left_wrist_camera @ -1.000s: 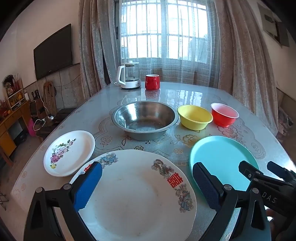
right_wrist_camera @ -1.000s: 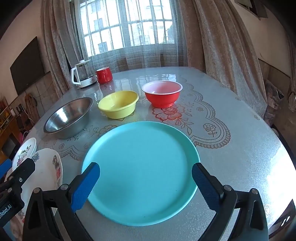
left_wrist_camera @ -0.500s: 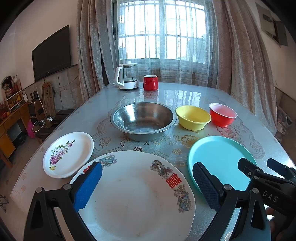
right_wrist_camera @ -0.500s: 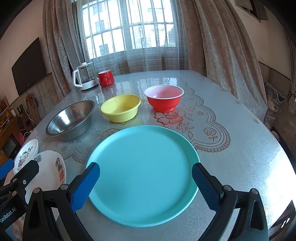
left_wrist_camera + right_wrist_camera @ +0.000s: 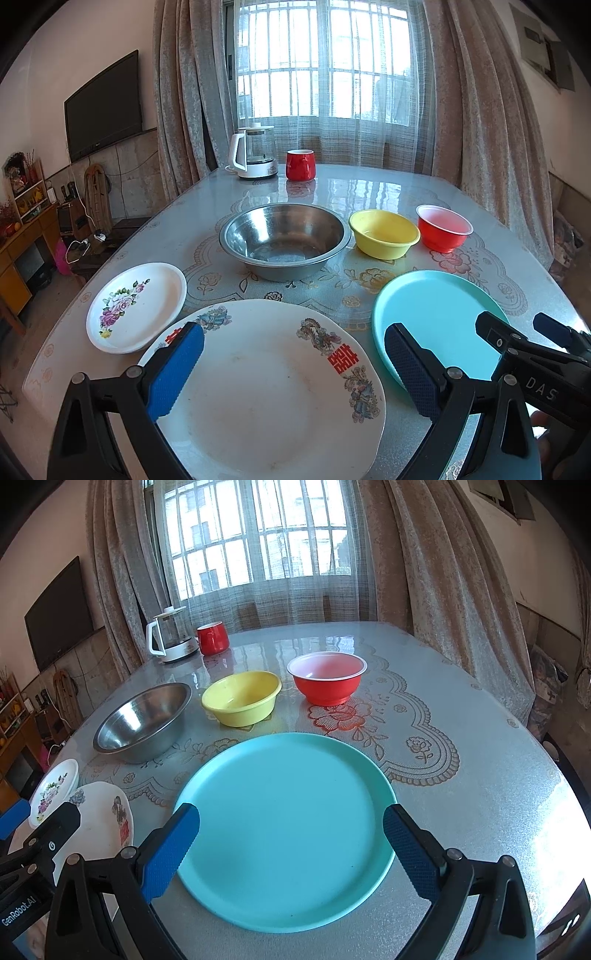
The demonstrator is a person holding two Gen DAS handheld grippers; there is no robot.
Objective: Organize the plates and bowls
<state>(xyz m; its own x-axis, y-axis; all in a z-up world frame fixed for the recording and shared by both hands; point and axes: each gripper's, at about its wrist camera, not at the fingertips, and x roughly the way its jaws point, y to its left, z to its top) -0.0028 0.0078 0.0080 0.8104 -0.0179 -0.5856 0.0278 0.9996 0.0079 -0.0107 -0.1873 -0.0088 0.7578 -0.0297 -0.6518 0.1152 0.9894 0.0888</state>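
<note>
L hand-held gripper (image 5: 293, 371) spread wide over white plate (image 5: 266, 391); R hand-held gripper (image 5: 291, 849) spread over teal plate (image 5: 286, 830).

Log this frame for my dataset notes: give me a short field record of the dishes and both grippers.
plates: large white dragon-print plate; small floral plate; turquoise plate
bowls: steel bowl; yellow bowl; red bowl
stacking: none, each dish sits apart on the table
left gripper: open, over the white plate
right gripper: open, over the turquoise plate
background: kettle, red mug
</note>
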